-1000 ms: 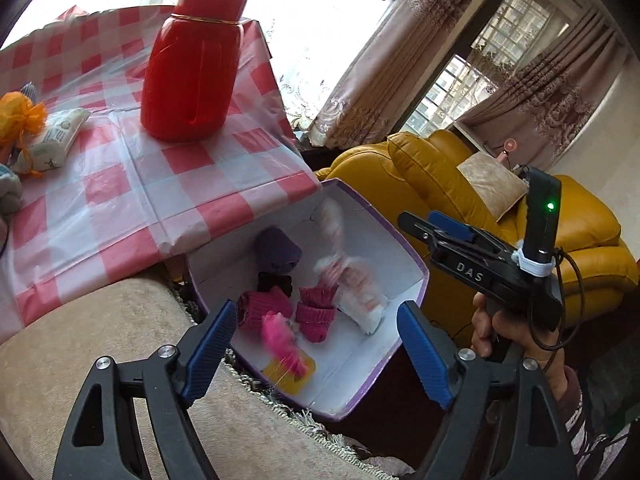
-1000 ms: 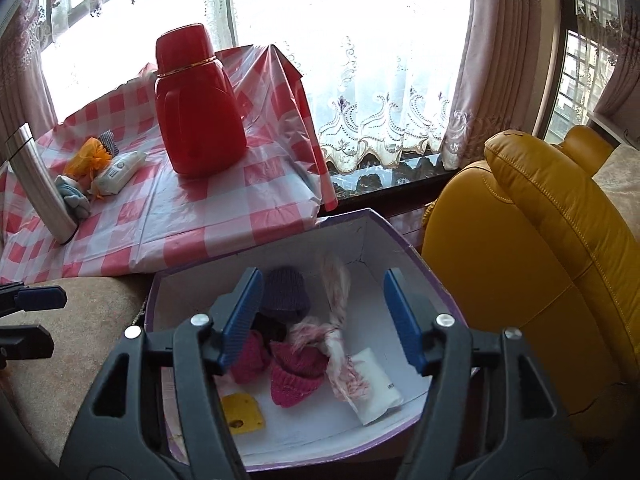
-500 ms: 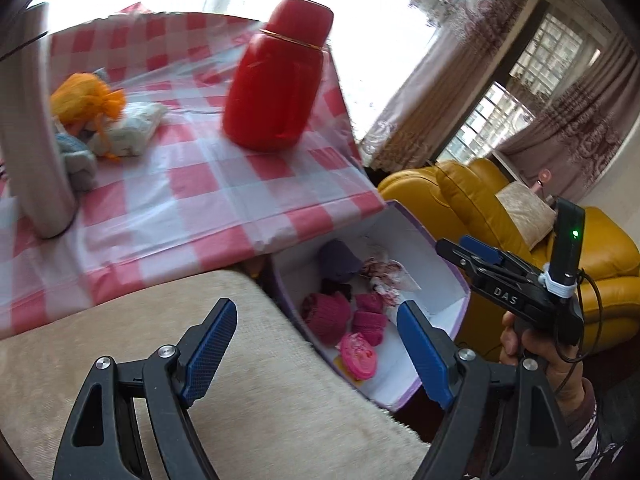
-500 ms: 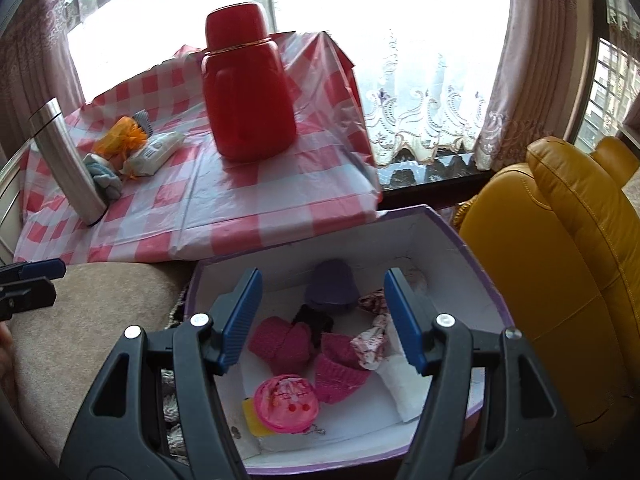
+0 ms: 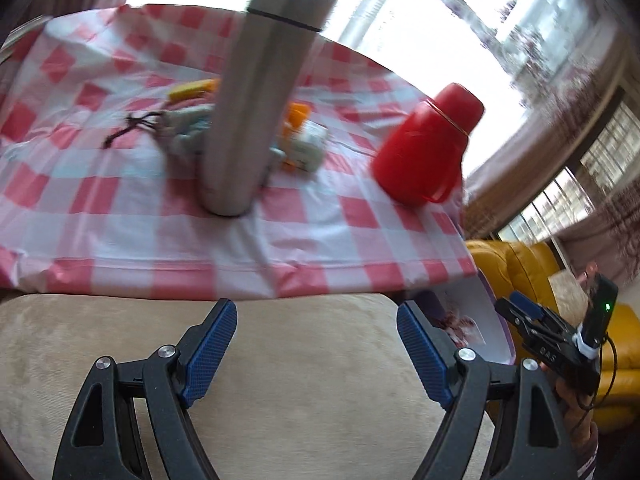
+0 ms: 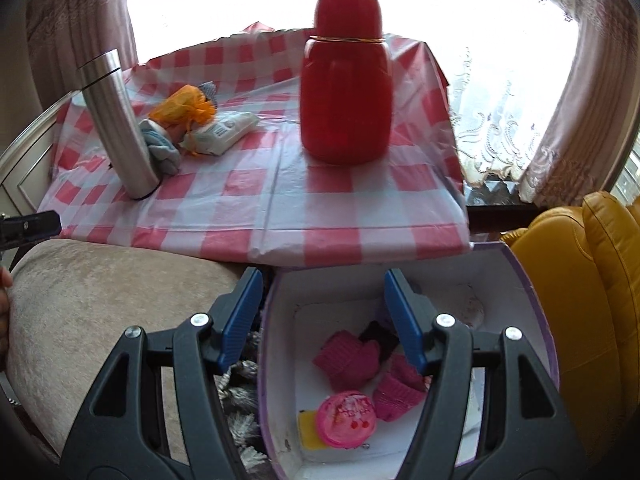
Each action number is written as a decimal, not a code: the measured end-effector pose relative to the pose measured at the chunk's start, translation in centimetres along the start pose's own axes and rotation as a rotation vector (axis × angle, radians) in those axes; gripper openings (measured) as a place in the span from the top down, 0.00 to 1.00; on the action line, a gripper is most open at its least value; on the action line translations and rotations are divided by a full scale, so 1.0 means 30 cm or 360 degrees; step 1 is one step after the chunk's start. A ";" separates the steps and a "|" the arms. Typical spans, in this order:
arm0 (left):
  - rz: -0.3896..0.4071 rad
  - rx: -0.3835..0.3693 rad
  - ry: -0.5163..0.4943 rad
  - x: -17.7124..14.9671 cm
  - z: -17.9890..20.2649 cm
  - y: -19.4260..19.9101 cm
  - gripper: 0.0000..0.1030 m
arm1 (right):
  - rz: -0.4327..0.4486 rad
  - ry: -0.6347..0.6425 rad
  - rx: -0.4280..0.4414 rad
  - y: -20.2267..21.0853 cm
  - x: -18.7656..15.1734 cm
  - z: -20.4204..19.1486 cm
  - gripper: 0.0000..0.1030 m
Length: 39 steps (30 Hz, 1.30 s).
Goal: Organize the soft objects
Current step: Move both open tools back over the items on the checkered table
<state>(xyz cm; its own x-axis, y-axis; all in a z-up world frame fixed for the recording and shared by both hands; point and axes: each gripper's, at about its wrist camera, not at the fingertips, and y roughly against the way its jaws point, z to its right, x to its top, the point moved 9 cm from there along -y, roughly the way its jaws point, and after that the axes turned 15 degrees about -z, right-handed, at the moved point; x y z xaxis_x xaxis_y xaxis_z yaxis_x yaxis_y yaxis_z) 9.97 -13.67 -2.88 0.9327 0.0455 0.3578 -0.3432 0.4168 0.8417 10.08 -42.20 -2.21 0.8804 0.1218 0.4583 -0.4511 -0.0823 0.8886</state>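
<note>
With both sets of jaws spread and empty, the left gripper (image 5: 316,344) sits nearer the soft pile (image 5: 188,128) at its eleven o'clock, behind the steel flask (image 5: 256,100), while the right gripper (image 6: 324,320) hovers over the box (image 6: 280,320).

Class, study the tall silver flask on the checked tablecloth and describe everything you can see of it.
The silver flask is a tall, slim cylinder of brushed metal, with a cap set off by a thin dark seam near the top. It stands upright and closed on the red-and-white checked tablecloth. A pale blue soft bundle lies against its base. Neither claw touches it.
</note>
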 end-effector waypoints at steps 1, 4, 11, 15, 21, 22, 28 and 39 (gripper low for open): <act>0.0017 0.0014 0.0026 0.009 -0.030 0.013 0.19 | -0.0003 0.0018 0.0003 -0.006 0.007 -0.016 0.35; 0.0063 0.0044 0.0097 0.036 -0.107 0.044 0.19 | -0.0015 0.0064 0.0019 -0.025 0.029 -0.059 0.35; 0.0121 0.0066 0.0229 0.100 -0.238 0.077 0.20 | -0.0047 0.0141 0.0053 -0.090 0.099 -0.137 0.35; 0.0126 0.0045 0.0304 0.127 -0.298 0.072 0.20 | -0.0068 0.0190 0.0074 -0.128 0.133 -0.189 0.35; 0.0128 0.0056 0.0333 0.165 -0.348 0.065 0.20 | -0.0079 0.0252 0.0105 -0.177 0.212 -0.249 0.35; 0.0128 0.0059 0.0338 0.173 -0.356 0.062 0.20 | -0.0077 0.0259 0.0110 -0.186 0.230 -0.256 0.34; 0.0122 0.0068 0.0388 0.213 -0.416 0.050 0.20 | -0.0025 0.0357 0.0132 -0.219 0.367 -0.309 0.30; 0.0102 0.0104 0.0478 0.251 -0.491 0.009 0.20 | 0.0196 0.0726 0.0189 -0.279 0.679 -0.496 0.14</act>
<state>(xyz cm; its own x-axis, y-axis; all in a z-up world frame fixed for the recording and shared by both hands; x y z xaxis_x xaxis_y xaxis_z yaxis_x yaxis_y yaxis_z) 18.54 0.15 -5.91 0.8965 0.3403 0.2837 -0.3999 0.3457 0.8489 29.61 -24.30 -0.05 0.6561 0.5229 0.5442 -0.5047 -0.2321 0.8315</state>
